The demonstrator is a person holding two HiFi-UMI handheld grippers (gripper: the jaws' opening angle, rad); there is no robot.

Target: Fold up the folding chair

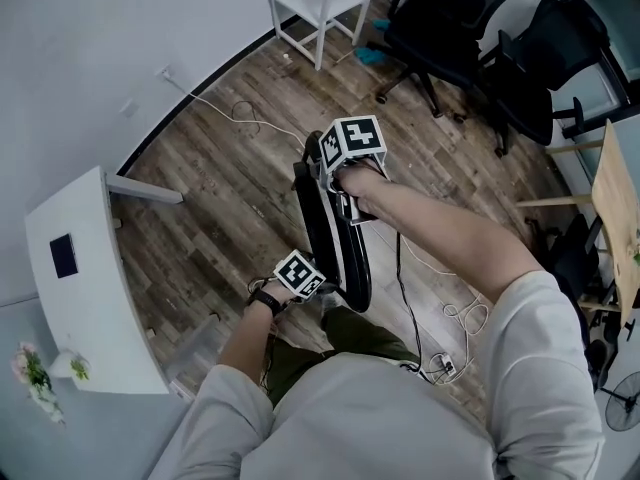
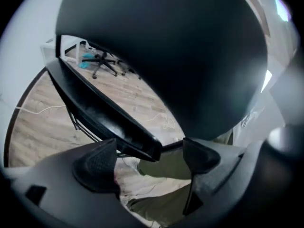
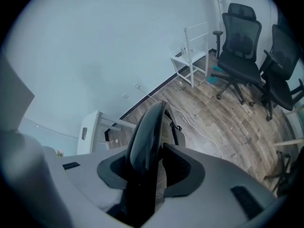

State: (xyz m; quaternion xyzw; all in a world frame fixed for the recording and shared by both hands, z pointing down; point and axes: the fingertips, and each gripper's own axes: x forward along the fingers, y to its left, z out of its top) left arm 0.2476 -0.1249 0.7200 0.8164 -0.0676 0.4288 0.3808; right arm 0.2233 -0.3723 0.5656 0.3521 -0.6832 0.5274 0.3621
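Note:
A black folding chair (image 1: 330,238) stands on edge on the wood floor in front of me, its panels close together. My right gripper (image 1: 350,208) is at its top edge. In the right gripper view the glossy black panel (image 3: 147,137) runs between the jaws of that gripper (image 3: 152,167), with a slit of floor showing beside the right pad. My left gripper (image 1: 325,293) is lower, near my legs. In the left gripper view that gripper (image 2: 149,158) has its jaws wide apart, and a black chair edge (image 2: 95,103) ends between them without being pinched.
A white side table (image 1: 85,278) stands at the left by the wall. At the back are a white stool (image 1: 320,3) and black office chairs (image 1: 450,28). Cables (image 1: 440,318) trail over the floor at my right, and a wooden desk edge (image 1: 620,238) is at the far right.

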